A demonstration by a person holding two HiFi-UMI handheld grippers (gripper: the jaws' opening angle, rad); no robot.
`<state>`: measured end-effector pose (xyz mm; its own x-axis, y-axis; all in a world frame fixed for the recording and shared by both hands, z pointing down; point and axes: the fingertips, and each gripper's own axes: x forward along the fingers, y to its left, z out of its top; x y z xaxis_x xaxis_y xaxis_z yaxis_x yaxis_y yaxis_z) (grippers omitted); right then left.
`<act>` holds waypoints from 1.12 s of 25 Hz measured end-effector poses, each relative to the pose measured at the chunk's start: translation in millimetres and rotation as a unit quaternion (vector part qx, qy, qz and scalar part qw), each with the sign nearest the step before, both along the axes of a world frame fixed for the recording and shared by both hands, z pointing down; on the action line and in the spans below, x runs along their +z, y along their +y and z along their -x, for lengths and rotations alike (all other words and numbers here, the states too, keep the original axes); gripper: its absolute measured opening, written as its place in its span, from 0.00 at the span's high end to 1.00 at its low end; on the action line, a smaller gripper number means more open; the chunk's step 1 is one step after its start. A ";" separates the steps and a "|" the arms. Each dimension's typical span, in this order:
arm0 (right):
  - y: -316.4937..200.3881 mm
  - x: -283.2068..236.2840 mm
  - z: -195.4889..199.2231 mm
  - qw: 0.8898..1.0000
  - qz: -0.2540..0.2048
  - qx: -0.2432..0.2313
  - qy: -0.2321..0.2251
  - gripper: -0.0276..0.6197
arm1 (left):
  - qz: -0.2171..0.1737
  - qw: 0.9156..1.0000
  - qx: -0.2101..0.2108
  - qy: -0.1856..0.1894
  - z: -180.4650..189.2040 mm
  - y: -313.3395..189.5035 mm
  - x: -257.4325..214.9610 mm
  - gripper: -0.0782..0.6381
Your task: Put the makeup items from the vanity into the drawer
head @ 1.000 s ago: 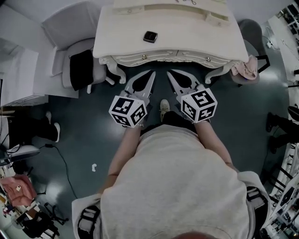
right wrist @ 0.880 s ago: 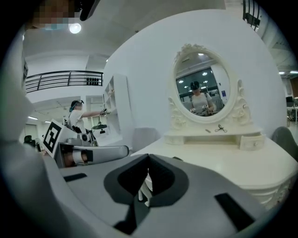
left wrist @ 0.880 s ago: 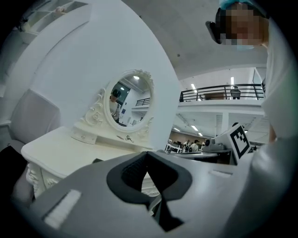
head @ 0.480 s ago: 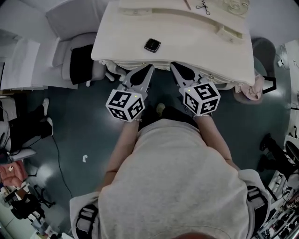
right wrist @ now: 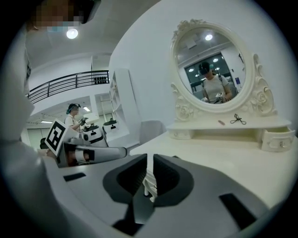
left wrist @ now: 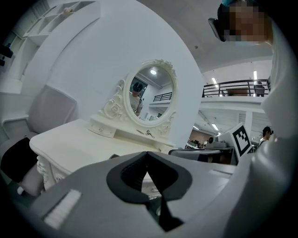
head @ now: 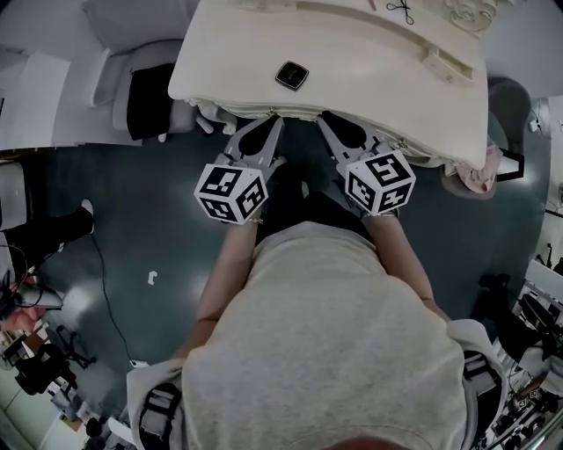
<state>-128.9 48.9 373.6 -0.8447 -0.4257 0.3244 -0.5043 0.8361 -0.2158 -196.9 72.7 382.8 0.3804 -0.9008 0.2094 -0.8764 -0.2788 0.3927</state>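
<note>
1 overhead, 2 low views toward vanity (head: 378, 79)

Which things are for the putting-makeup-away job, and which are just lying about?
For the job:
- black compact on the vanity
- scissor-like tool and little pink stick by the mirror
- left gripper and right gripper, both shut, holding nothing

Just lying about:
- grey chair with black cushion
- pink cloth beside the vanity
- white scrap on the floor
</note>
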 end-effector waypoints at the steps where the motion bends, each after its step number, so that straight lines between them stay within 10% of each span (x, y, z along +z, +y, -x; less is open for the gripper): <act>1: -0.6 3.3 3.4 1.000 0.004 -0.008 0.002 0.94 | 0.006 1.000 0.000 0.003 1.2 -1.4 4.3 0.88; 13: -46.4 37.8 33.7 0.996 0.029 -0.037 0.075 0.92 | 0.041 0.999 0.032 0.009 30.2 -51.6 37.3 0.88; 28: -109.0 122.7 63.2 0.973 0.036 -0.073 0.215 0.54 | 0.111 0.990 0.080 0.029 45.0 -94.3 93.7 0.88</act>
